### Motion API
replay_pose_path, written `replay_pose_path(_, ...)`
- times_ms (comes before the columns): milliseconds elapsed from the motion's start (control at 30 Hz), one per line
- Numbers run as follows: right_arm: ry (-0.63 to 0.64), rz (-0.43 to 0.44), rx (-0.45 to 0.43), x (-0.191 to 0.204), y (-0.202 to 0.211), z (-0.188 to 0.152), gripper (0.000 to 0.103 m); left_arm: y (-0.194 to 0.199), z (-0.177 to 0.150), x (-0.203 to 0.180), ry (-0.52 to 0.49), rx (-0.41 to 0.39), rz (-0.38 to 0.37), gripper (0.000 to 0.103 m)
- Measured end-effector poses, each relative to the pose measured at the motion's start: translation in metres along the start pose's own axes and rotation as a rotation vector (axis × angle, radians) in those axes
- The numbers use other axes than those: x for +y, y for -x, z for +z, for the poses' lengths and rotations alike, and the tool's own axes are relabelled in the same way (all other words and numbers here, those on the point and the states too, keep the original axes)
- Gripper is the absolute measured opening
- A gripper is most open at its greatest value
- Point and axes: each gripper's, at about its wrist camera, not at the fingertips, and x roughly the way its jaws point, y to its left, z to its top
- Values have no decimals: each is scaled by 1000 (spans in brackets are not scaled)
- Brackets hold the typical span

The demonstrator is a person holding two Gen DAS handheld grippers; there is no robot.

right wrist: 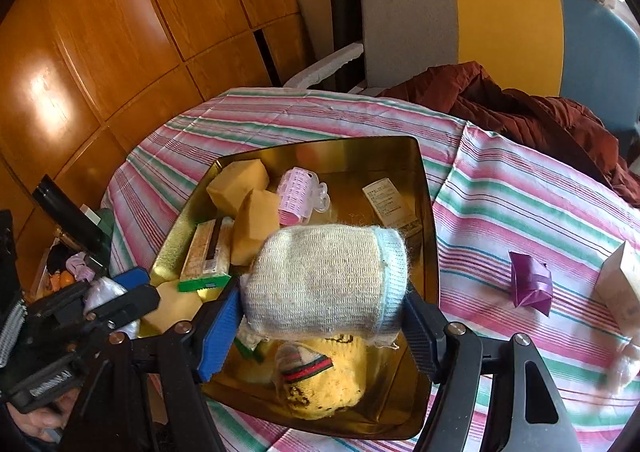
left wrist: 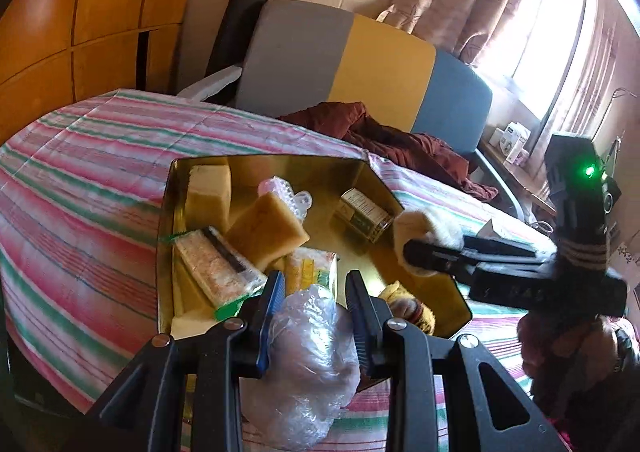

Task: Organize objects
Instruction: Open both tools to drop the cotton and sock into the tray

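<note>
A gold tin box point(left wrist: 384, 180) point(right wrist: 430, 220) sits on the striped cloth and holds yellow sponges point(left wrist: 266, 228) point(right wrist: 256, 224), a wrapped bar point(left wrist: 216, 264) point(right wrist: 206, 252), a pink curler point(right wrist: 296, 192), a small printed carton point(left wrist: 364, 216) point(right wrist: 390, 202) and a yellow sock point(right wrist: 324, 384). My left gripper point(left wrist: 314, 288) point(right wrist: 116, 292) is shut on a crumpled clear plastic bag point(left wrist: 312, 364) at the tin's near edge. My right gripper point(right wrist: 324, 312) point(left wrist: 408, 252) is shut on a rolled white knitted sock point(right wrist: 324, 280) point(left wrist: 420, 228) held over the tin.
A purple packet point(right wrist: 530, 280) and a cream carton point(right wrist: 620, 288) lie on the cloth to the right of the tin. A maroon jacket point(right wrist: 520, 108) lies on a grey, yellow and blue chair point(right wrist: 504, 20) behind the table. Wooden panels point(right wrist: 120, 32) stand at the left.
</note>
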Motion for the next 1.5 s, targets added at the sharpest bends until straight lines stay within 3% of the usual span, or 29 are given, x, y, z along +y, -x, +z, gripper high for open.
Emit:
replay_pose_path(267,-7,1,19,-6,-10,-7,74,-10,24,-3,21,0,-62,31)
replay_pose_path(433,14,3,28,-5,-16,-8,74,-23,59,-9,12,-31,-67,33)
replay_pose_path(600,24,22,39,-3,-25,-11,75,-60,99,-25,-20,-15,-81,48)
replay_pose_path(667,25,35,34,-1,-27,-12,80,-77,109,-25,0,22,-92,52)
replay_pose_path(733,23,49,29,-1,-27,-13,95,-86,114,-19,43,47,-80,52)
replay_pose_path(900,10,64,24,-4,-24,-19,95,-73,100,-6,65,33,-26,52)
replay_pose_path(1133,-20,70,16,-3,-15,-25,97,-43,57,16,105,34,23,52)
replay_pose_path(1267,-34,62,4,0,-5,-30,102,-29,34,18,75,40,54,52)
replay_pose_path(1500,-27,-2,-33,8,17,-39,103,-11,6,10,29,44,100,52)
